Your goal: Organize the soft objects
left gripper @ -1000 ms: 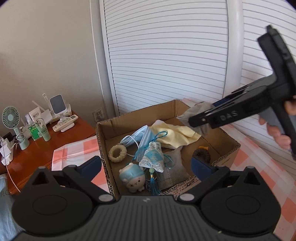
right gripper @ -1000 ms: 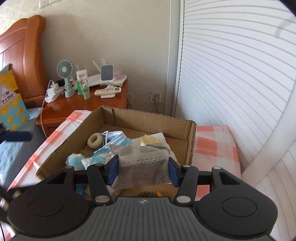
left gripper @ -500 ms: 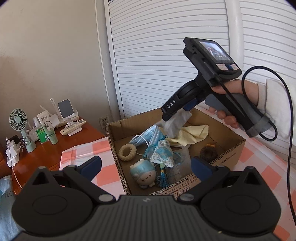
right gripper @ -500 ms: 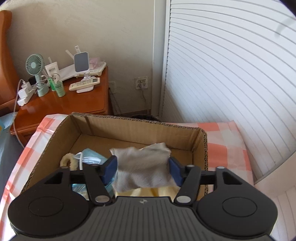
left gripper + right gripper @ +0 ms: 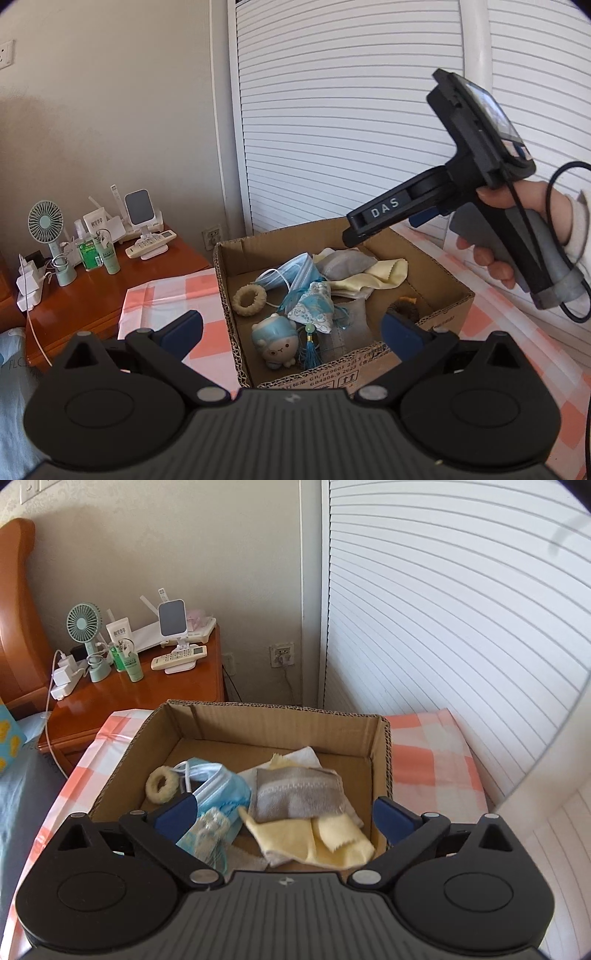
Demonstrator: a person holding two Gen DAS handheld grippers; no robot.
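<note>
Your right hand-held gripper [image 5: 282,814] is spread wide and empty, hovering over the near right of the cardboard box [image 5: 273,722]. Half a second ago it was clamped on the grey knit sock [image 5: 299,788]; that sock is out of the jaws now and lies in the box on top of the yellow cloth [image 5: 325,840], just beside the blue face mask [image 5: 221,786]. Left hand-held gripper [image 5: 291,328] is also wide and empty, parked at the box's near wall, same as before.

Risks from here:
- Sock sits high on a loose pile. Dropping the jaws back in for the next item could snag its edge or the yellow cloth and drag both out.
- Mask ear loops [image 5: 271,278] run over toward the cream scrunchie [image 5: 251,301]; grab either and the other may come along.
- Left jaws sit close above the blue plush toy [image 5: 275,343] and the tasselled sachet [image 5: 312,312]; a careless close catches the tassel.
- A dark round item at the near right corner is probably another scrunchie, too shadowed to confirm.
</note>
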